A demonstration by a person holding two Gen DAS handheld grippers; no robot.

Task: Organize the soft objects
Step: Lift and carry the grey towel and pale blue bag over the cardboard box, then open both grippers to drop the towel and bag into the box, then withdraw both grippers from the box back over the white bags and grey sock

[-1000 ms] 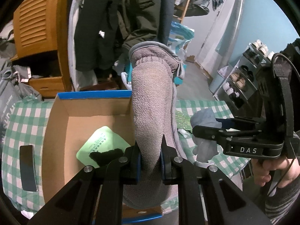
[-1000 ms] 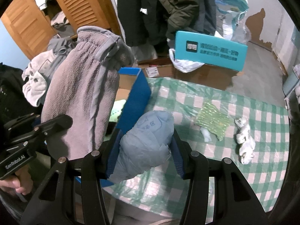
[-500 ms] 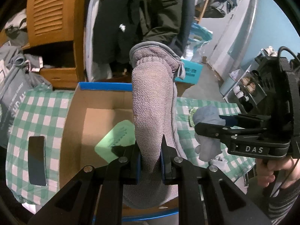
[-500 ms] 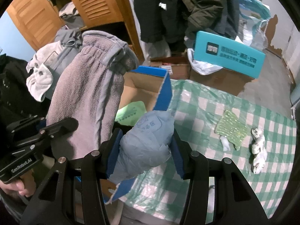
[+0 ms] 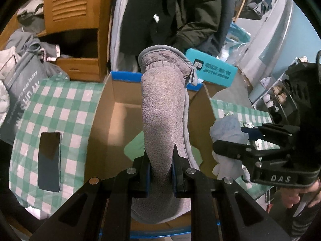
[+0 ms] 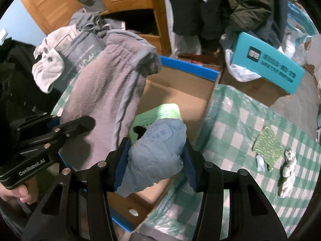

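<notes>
My left gripper [image 5: 160, 156] is shut on a grey fleece cloth [image 5: 162, 108], held upright over the open cardboard box [image 5: 100, 120] with a blue rim. The cloth also shows in the right wrist view [image 6: 108, 92]. My right gripper [image 6: 154, 150] is shut on a crumpled light blue cloth [image 6: 158, 156], over the box's right wall; it appears in the left wrist view [image 5: 226, 132] too. A light green packet [image 6: 158, 112] lies on the box floor.
The box stands on a green checked tablecloth [image 6: 240, 120]. A green mesh pad [image 6: 266, 146] and a white crumpled rag [image 6: 289, 172] lie to the right. A black phone [image 5: 49, 160] lies left of the box. A teal box [image 6: 266, 62], a wardrobe and hanging coats stand behind.
Both grippers have moved left and further over the box with their cloths. The blue cloth went from beside the box's outer wall to above its inside.
</notes>
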